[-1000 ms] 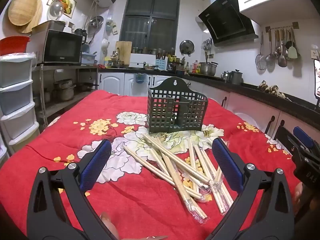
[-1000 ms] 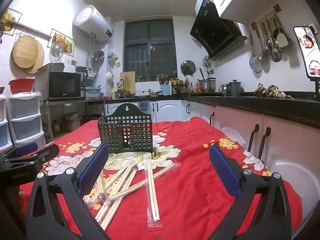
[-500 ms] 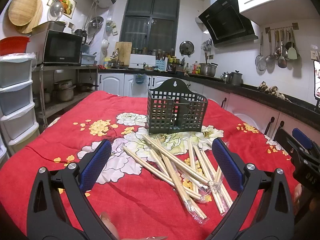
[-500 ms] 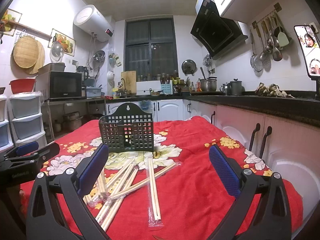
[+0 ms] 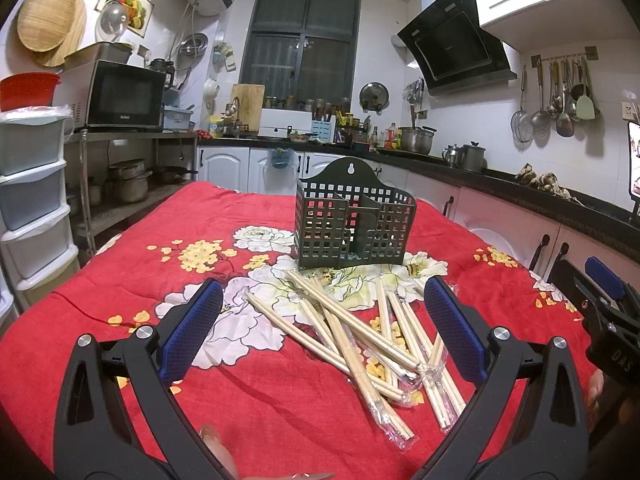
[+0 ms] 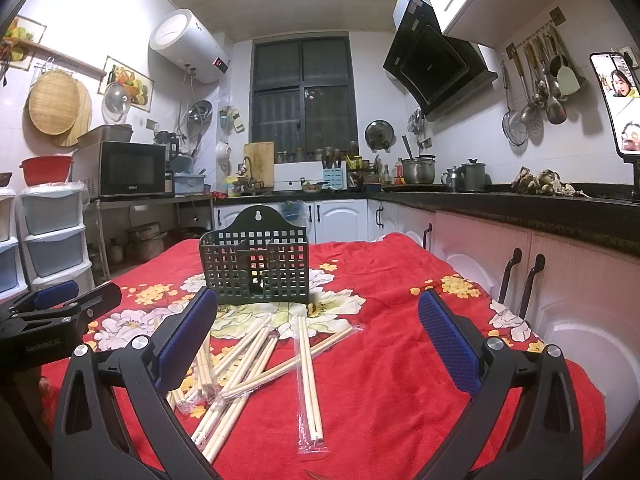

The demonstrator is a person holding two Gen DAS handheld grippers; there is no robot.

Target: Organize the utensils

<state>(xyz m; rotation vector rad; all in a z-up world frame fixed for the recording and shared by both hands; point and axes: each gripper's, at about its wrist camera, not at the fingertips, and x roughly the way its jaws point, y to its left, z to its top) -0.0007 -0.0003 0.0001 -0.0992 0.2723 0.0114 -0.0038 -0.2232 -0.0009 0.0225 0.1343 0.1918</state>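
Several pairs of wooden chopsticks (image 5: 360, 336) in clear sleeves lie in a loose pile on the red flowered tablecloth (image 5: 200, 240). Behind the pile stands a dark green grid utensil holder (image 5: 354, 226), upright and with nothing in it. My left gripper (image 5: 324, 332) hovers open just before the pile, nothing between its blue pads. In the right wrist view the chopsticks (image 6: 248, 360) spread out below the holder (image 6: 256, 266), one sleeved pair (image 6: 308, 376) lying apart. My right gripper (image 6: 318, 340) is open over them, holding nothing.
The other gripper shows at each view's edge: the right one (image 5: 608, 320) and the left one (image 6: 52, 320). A dark counter with white cabinets (image 6: 540, 264) runs along the table's right side. Plastic drawers (image 5: 28, 200) and a microwave shelf (image 5: 120, 100) stand left.
Both views have shifted only slightly; the right gripper has tilted up a little. The chopsticks and the holder have not moved.
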